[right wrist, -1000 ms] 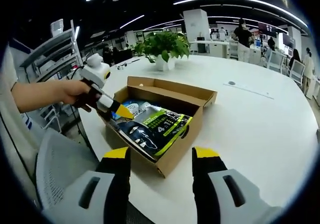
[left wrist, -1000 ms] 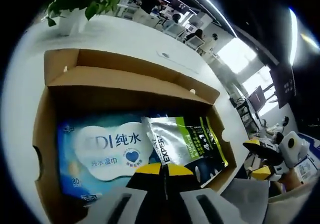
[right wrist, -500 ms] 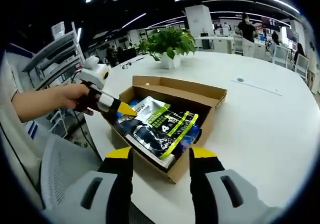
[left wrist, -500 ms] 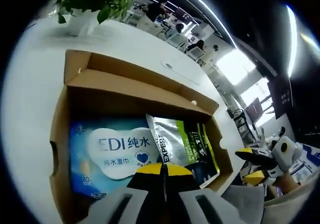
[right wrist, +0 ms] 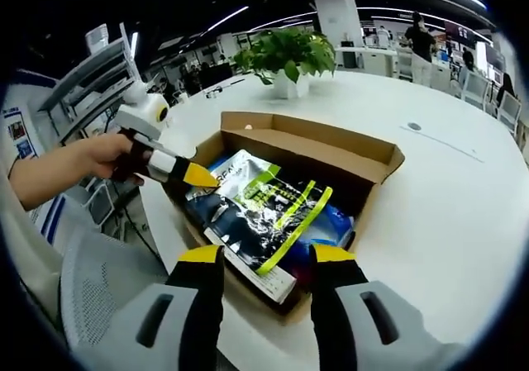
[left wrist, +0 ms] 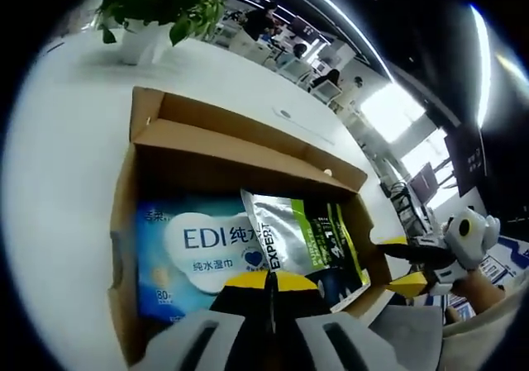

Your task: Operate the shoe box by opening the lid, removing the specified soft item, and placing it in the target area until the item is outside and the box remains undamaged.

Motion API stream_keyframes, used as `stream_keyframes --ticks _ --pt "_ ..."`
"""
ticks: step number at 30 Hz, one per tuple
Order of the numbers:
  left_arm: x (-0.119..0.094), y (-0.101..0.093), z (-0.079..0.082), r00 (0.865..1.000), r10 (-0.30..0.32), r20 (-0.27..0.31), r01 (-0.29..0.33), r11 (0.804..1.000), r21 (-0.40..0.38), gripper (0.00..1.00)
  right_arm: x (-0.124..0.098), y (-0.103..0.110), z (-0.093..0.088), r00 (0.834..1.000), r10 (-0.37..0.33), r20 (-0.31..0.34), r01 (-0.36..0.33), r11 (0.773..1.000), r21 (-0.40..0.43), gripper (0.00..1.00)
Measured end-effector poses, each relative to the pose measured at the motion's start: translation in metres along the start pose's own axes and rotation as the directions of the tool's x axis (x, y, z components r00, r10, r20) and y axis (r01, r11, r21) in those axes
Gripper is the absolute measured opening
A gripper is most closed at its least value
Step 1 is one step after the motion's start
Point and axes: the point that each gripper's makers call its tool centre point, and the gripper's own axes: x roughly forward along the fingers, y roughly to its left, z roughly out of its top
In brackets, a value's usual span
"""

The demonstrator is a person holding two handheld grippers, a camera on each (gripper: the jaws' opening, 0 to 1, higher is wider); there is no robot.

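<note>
Left gripper (left wrist: 269, 282) pinching pouch (left wrist: 306, 239); wipes pack (left wrist: 194, 251) half-covered.

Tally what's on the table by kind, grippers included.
Cardboard shoe box: 1
Silver-green pouch: 1
Blue wet-wipes pack: 1
Potted plant: 1
Grippers: 2, left gripper, right gripper
Total: 6

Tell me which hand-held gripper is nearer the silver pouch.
Left. The left hand-held gripper is shut at the silver pouch's corner; the right hand-held gripper, open, sits at its near end.
</note>
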Motion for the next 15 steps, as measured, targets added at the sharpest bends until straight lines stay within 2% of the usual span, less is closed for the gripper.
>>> stream_keyframes --ticks 15 --pt "-0.004 0.009 0.003 1.0 0.0 0.027 -0.001 1.0 0.003 0.0 0.035 -0.008 0.008 0.997 -0.009 -0.074 0.012 0.999 0.045 0.36"
